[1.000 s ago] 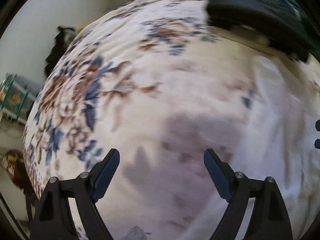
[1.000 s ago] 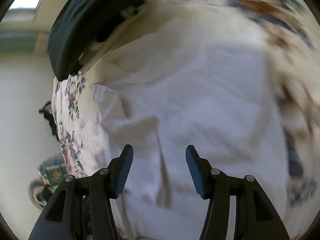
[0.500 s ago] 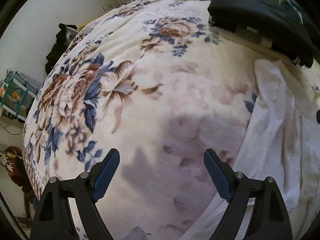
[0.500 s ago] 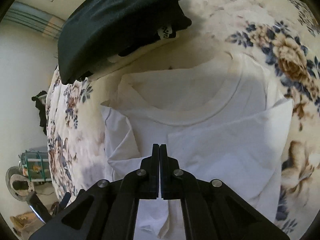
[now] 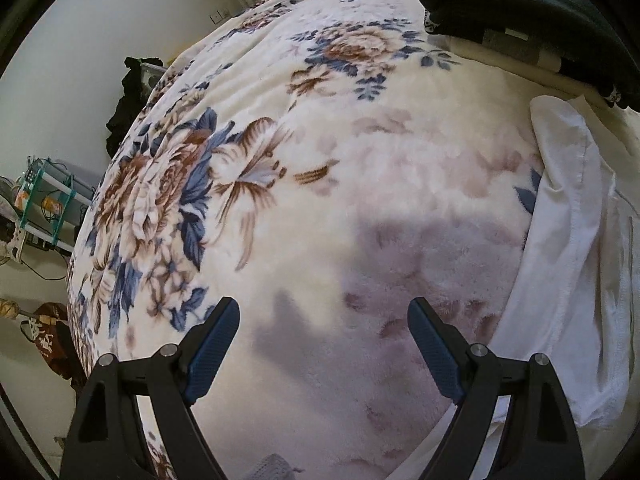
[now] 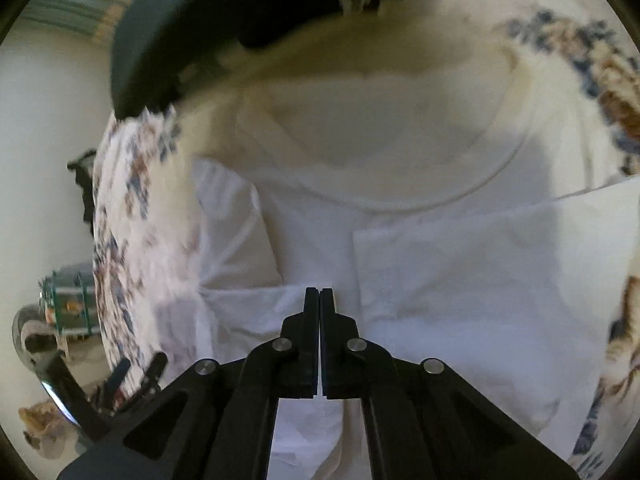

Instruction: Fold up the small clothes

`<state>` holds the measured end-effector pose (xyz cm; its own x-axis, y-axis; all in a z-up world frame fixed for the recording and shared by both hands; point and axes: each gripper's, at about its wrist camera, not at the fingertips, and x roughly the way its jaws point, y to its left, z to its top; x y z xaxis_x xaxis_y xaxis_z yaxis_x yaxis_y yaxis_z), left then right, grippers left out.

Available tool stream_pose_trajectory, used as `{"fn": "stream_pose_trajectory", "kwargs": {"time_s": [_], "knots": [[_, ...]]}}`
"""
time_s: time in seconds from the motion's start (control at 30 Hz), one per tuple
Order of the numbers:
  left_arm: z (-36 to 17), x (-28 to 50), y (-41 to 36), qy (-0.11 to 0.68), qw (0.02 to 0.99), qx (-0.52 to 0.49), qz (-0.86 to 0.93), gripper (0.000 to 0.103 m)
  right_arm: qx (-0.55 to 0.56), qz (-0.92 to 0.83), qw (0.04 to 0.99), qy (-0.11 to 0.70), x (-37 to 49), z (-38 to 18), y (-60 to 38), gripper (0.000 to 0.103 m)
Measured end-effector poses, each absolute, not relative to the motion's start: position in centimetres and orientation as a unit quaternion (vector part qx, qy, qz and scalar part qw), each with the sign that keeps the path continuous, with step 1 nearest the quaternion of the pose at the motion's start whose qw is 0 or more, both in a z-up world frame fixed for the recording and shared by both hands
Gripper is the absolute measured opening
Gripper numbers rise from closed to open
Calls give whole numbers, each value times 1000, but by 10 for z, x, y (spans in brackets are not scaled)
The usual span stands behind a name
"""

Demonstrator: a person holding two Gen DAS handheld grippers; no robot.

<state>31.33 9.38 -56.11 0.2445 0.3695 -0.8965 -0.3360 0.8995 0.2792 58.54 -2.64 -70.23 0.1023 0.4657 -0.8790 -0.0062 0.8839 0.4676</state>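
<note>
A white T-shirt [image 6: 460, 264] lies on the floral blanket, its right side folded over the body and its round neckline toward the far side. My right gripper [image 6: 319, 292] is shut above the shirt's middle, near the left sleeve [image 6: 236, 236]; I see no cloth between its fingers. In the left wrist view the shirt's left edge and sleeve [image 5: 568, 240] lie at the right. My left gripper [image 5: 323, 320] is open and empty over bare blanket, left of the shirt.
The floral fleece blanket [image 5: 248, 184] covers the bed. A stack of dark folded clothes [image 5: 528, 12] sits at the far side, also in the right wrist view [image 6: 248, 12]. A green rack [image 5: 48, 196] and clutter stand on the floor left of the bed.
My right gripper went from open to shut, pulled back from the shirt, and now moves closer over it. The left gripper stays open and has barely moved.
</note>
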Motion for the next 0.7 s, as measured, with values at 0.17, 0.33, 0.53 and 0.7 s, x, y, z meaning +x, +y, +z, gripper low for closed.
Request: {"fn": "stream_pose_trajectory", "kwargs": {"time_s": [0.17, 0.33, 0.53, 0.7], "knots": [[-562, 315, 92, 579, 786, 2, 217, 86, 221, 165, 684, 676, 598, -700, -40, 7], [-562, 316, 86, 580, 787, 6, 208, 86, 206, 179, 623, 733, 597, -749, -11, 55], [-561, 313, 87, 575, 791, 14, 206, 86, 210, 159, 684, 681, 589, -727, -17, 1], [-561, 313, 88, 576, 790, 9, 210, 86, 222, 128, 724, 641, 587, -690, -38, 1]]}}
